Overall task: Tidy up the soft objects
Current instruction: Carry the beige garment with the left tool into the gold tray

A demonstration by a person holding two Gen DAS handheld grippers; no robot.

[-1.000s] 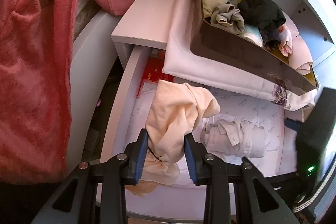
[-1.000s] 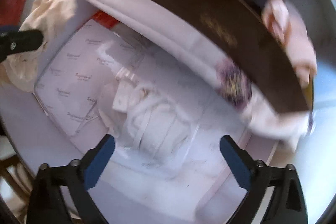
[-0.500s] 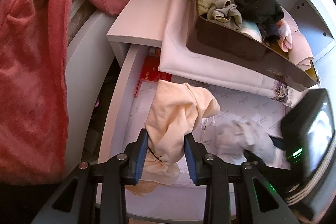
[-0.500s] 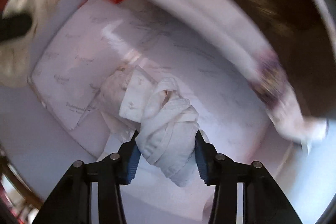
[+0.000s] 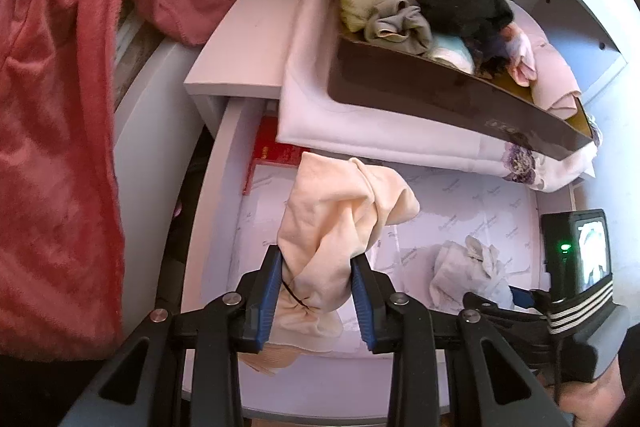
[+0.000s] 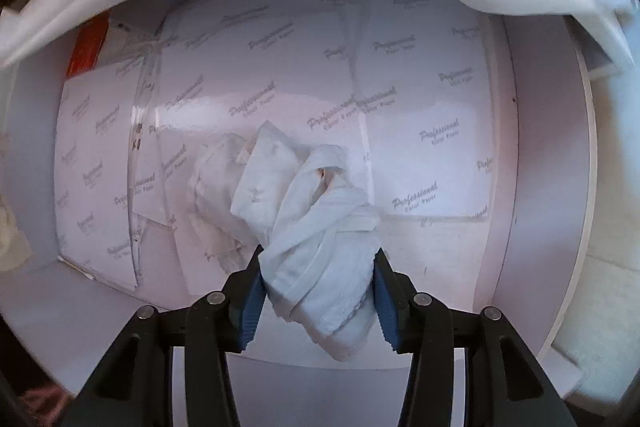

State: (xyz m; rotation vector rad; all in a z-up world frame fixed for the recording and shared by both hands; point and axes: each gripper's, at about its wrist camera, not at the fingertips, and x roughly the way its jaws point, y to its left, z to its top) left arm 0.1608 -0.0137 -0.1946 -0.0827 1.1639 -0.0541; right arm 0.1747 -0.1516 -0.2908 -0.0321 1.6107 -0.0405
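The white garment (image 6: 316,227) is pinched between the right gripper (image 6: 318,301) fingers, the cream garment (image 5: 332,247) between the left gripper (image 5: 316,295) fingers; trailing folds should be gathered before lifting.

The left gripper (image 5: 316,291) tilts steeply downward, its blue pads pressed from both sides into a bunched peach cloth (image 5: 336,235) — a firm pinch, the black arms spread out below. The right gripper (image 6: 318,291) points straight down, its jaws having just been closing then easing a touch wider, with the pads against a crumpled white cloth (image 6: 320,239) that fills the gap between them. Seen from the left wrist, it sits low on the right — a bare patch of the person's hand (image 5: 592,399) shows beneath it.
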